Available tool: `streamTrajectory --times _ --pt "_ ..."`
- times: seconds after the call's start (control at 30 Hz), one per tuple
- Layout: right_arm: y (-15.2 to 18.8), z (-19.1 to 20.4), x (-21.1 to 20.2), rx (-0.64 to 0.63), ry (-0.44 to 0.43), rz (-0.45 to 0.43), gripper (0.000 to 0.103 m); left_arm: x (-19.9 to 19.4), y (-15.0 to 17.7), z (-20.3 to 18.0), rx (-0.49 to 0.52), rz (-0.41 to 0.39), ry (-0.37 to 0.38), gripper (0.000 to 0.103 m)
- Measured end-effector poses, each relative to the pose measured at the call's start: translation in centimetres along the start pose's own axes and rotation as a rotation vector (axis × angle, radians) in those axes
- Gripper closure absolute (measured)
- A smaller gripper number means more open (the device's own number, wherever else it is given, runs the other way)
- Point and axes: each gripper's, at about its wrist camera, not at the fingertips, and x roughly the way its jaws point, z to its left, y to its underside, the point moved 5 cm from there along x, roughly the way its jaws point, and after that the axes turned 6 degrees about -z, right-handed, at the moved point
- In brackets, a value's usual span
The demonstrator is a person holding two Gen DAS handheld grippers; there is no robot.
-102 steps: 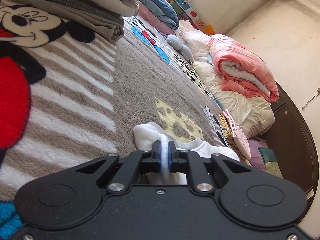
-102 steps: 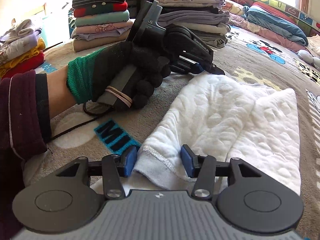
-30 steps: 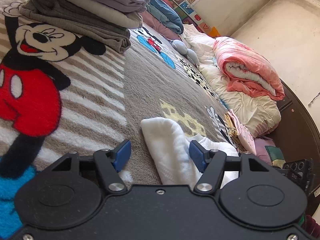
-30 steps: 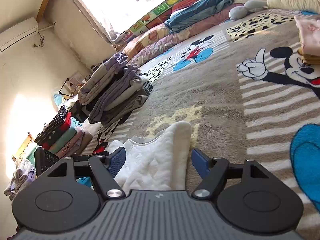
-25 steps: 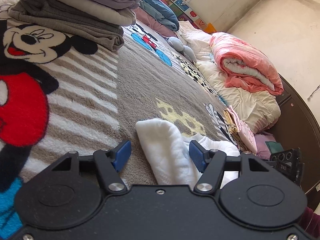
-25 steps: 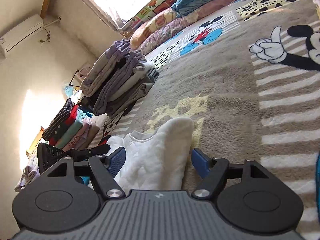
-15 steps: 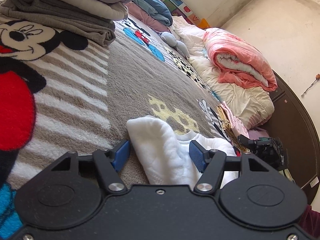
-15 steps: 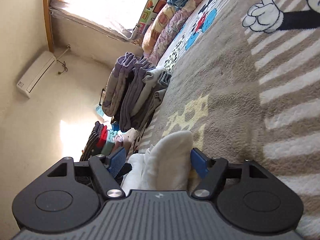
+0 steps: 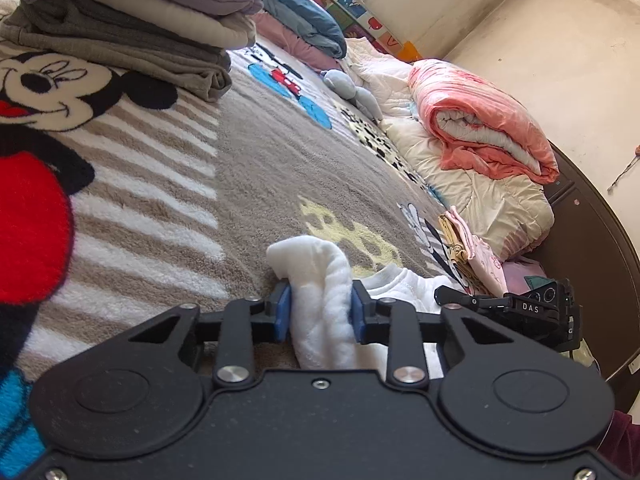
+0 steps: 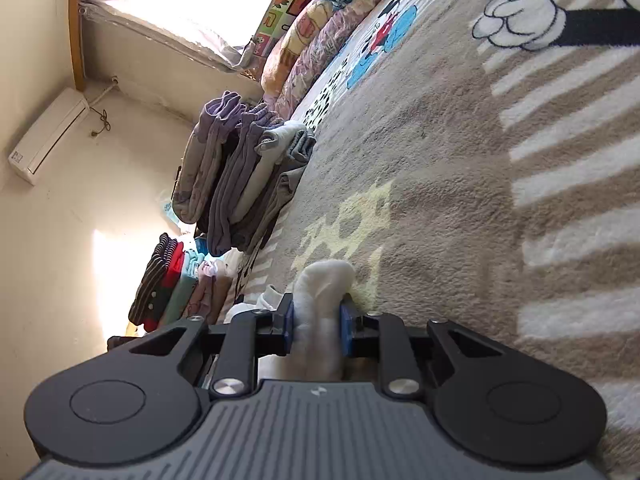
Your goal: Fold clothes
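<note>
A white quilted garment [image 9: 320,276] lies folded on the Mickey Mouse blanket [image 9: 248,152]. My left gripper [image 9: 319,312] is shut on one bunched end of it, the blue pads pressing the thick fold. My right gripper [image 10: 317,326] is shut on the other end of the white garment [image 10: 324,280], close to the blanket surface. The right gripper also shows in the left wrist view [image 9: 516,306], at the right beyond the garment.
A stack of folded grey and lilac clothes [image 9: 132,20] sits far left; it also shows in the right wrist view [image 10: 244,176]. A striped and coloured stack [image 10: 172,284] stands further off. A pink quilt [image 9: 480,120], small folded pink clothes [image 9: 472,252] and the bed's dark edge [image 9: 592,248] lie right.
Both grippers went from open around the garment's ends to shut on them. The right gripper has rolled further sideways and dropped closer to the blanket.
</note>
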Motion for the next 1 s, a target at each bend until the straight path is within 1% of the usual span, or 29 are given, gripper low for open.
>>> streamTrajectory --times 0.13,0.27,0.33,0.4,0.47,0.6,0.67,0.73,0.87,1.0 --pt "0.0 2.1 -1.8 -0.102 -0.015 -0.07 0.08 -1.4 -0.3 -2.5 0.119 -0.084 0.051 0.082" --pt "0.3 5.4 -4.4 -0.225 -0.041 -0.136 0.08 -3.4 0.0 -5.7 0.289 -0.179 0.071 0.082" --pt "0.7 7.1 -5.8 -0.287 -0.044 -0.158 0.08 -4.6 0.3 -6.9 0.343 -0.218 0.085 0.082" --pt "1.4 8.9 -7.2 -0.356 -0.045 -0.173 0.08 -6.1 0.8 -7.9 0.377 -0.25 0.108 0.082" --pt "2.4 10.7 -8.6 -0.417 -0.049 -0.189 0.08 -7.8 1.3 -8.9 0.416 -0.266 0.13 0.082" --pt "5.0 13.8 -11.1 -0.52 -0.045 -0.206 0.08 -11.1 2.9 -10.7 0.491 -0.282 0.144 0.082" --pt "6.6 15.2 -12.2 -0.561 -0.042 -0.212 0.08 -12.7 4.2 -11.8 0.513 -0.287 0.154 0.082" --pt "8.5 16.4 -13.4 -0.6 -0.035 -0.222 0.08 -14.1 5.7 -12.9 0.553 -0.282 0.148 0.081" --pt "12.0 17.7 -15.4 -0.673 0.012 -0.238 0.08 -16.1 9.2 -14.6 0.671 -0.237 0.104 0.081" --pt "15.3 17.7 -16.7 -0.722 0.088 -0.236 0.077 -16.7 12.8 -15.0 0.761 -0.169 0.05 0.08"
